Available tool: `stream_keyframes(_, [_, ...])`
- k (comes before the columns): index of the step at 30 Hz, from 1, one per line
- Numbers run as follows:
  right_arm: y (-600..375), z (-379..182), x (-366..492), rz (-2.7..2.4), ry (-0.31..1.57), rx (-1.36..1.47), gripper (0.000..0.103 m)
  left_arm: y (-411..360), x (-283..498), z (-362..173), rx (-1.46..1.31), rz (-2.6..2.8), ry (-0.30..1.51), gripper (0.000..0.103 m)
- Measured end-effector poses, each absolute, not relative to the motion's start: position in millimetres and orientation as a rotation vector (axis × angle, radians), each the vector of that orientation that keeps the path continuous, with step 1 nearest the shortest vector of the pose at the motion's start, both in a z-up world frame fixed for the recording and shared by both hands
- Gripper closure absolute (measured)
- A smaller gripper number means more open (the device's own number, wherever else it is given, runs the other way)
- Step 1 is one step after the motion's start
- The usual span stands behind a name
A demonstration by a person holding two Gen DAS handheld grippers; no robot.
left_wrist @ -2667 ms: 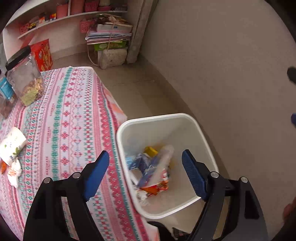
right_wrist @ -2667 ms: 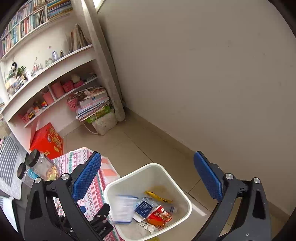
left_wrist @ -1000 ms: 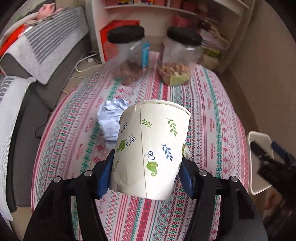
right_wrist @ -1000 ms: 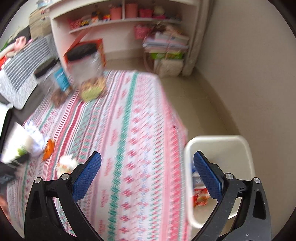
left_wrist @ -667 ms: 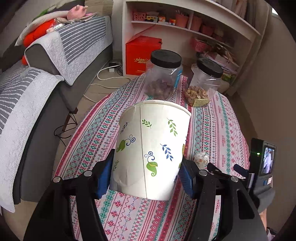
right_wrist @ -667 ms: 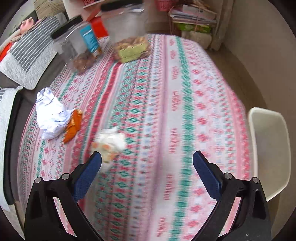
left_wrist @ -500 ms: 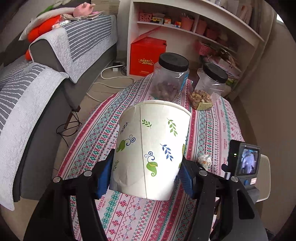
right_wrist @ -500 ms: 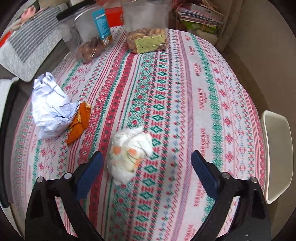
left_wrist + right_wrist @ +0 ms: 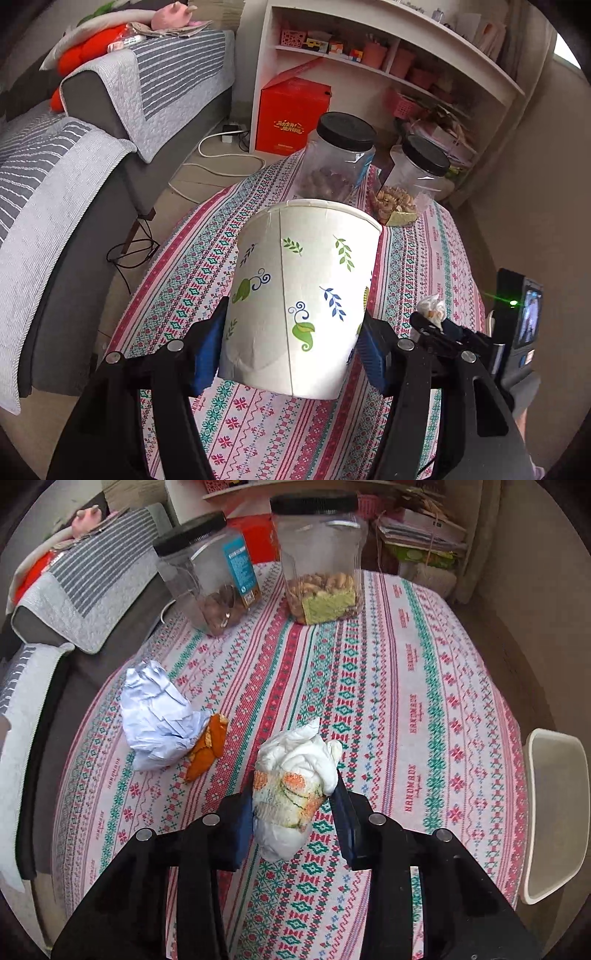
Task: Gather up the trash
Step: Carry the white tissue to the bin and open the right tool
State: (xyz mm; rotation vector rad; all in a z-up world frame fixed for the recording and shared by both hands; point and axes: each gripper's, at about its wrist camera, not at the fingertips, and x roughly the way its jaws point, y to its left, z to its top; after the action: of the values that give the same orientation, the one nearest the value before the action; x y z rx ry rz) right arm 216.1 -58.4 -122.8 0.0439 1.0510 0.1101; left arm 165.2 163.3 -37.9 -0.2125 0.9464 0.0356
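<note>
My left gripper [image 9: 291, 347] is shut on a white paper cup [image 9: 303, 295] printed with leaves, held tilted above the patterned tablecloth [image 9: 207, 258]. In the right wrist view my right gripper [image 9: 293, 812] is closing its jaws on a crumpled white napkin with orange print [image 9: 295, 771], and both pads touch its sides. The napkin [image 9: 430, 308] and the right gripper [image 9: 436, 328] also show at the right of the left wrist view. A crumpled white paper ball [image 9: 155, 716] and an orange peel [image 9: 207, 749] lie on the cloth to the left of the napkin.
Two clear jars with black lids [image 9: 210, 579] [image 9: 321, 561] stand at the table's far end. A white bin [image 9: 554, 812] sits off the table's right edge. A grey sofa [image 9: 74, 184] runs along the left, with a red box [image 9: 291, 114] and shelves behind.
My right gripper moved over the table to the napkin and narrowed its jaws around it. The left gripper lifted and carried the cup back a little, then held still.
</note>
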Motion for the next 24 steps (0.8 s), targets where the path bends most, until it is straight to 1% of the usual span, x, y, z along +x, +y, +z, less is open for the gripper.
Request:
stream_keyframes(4, [-77, -96, 200, 0.128, 0.989, 0.007, 0.067, 153, 165, -42, -0.200, 0.021, 0.952, 0.041])
stream_keyframes(8, [-99, -85, 190, 0.128, 0.951, -0.005, 0.067, 139, 168, -49, -0.180, 0.007, 0.966, 0.041])
stream_keyframes(14, [-134, -88, 175, 0.099, 0.901, 0.049, 0.067, 115, 173, -61, -0.164, -0.010, 0.982, 0.041])
stream_keyframes(17, [-149, -90, 175, 0.091, 0.912, 0.103, 0.067, 100, 176, -65, -0.150, -0.020, 0.983, 0.041])
stream_keyframes(24, [-185, -81, 171, 0.030, 0.878, 0.154, 0.067, 64, 182, -71, -0.115, -0.056, 0.974, 0.041])
